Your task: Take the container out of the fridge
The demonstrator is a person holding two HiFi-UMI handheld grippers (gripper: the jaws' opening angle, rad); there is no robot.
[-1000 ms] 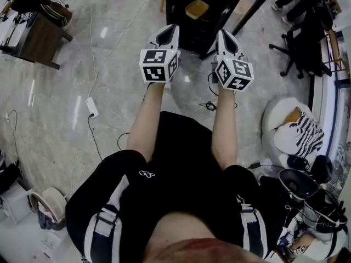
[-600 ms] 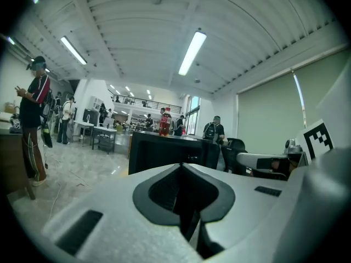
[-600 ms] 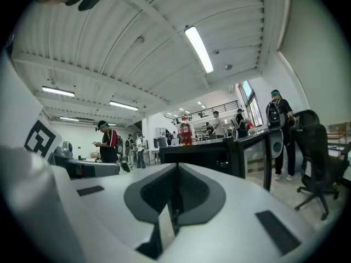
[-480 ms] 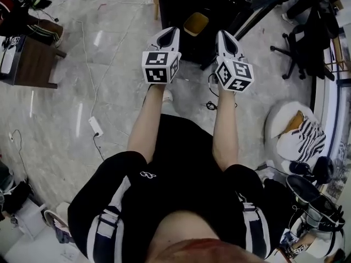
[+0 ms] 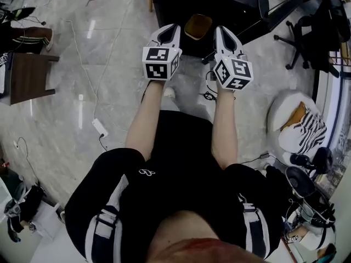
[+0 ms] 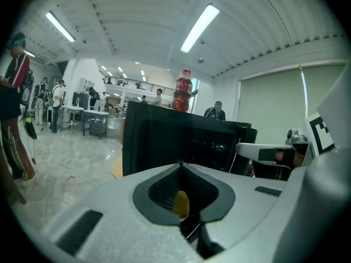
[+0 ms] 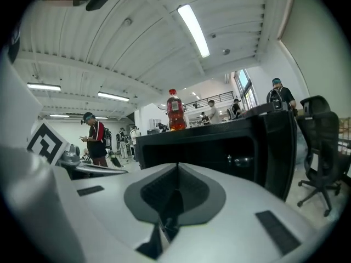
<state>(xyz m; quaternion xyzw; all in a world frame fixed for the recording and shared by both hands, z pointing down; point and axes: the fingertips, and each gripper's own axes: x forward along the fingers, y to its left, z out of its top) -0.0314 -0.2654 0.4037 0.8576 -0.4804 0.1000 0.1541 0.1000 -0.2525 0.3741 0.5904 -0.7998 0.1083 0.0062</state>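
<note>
The container [image 5: 197, 26], a yellowish tub, sits in the front of the black fridge [image 5: 230, 4], straight ahead of the person. In the head view it lies between the lines of the 2 grippers, a little past their tips and touched by neither. The left gripper [image 5: 169, 29] and the right gripper [image 5: 220, 33] are held side by side and point forward at the fridge. Both have their fingers pressed together, with nothing between them.

Neither arm looks clearly nearer. In the left gripper view a yellow patch shows low in the gap under the joined fingers, so that gripper seems aimed closest to the tub. The right gripper view shows only the dark fridge front, with a red bottle [image 7: 176, 111] standing on top.

From above the tub looks about as wide as it is long, so no long axis sets the approach. A reach would go forward and somewhat down, and the fingers would have to spread first. I cannot tell whether the fridge door is open. If the glossy front is a closed door, it likely has to be opened before either gripper can reach the tub.
</note>
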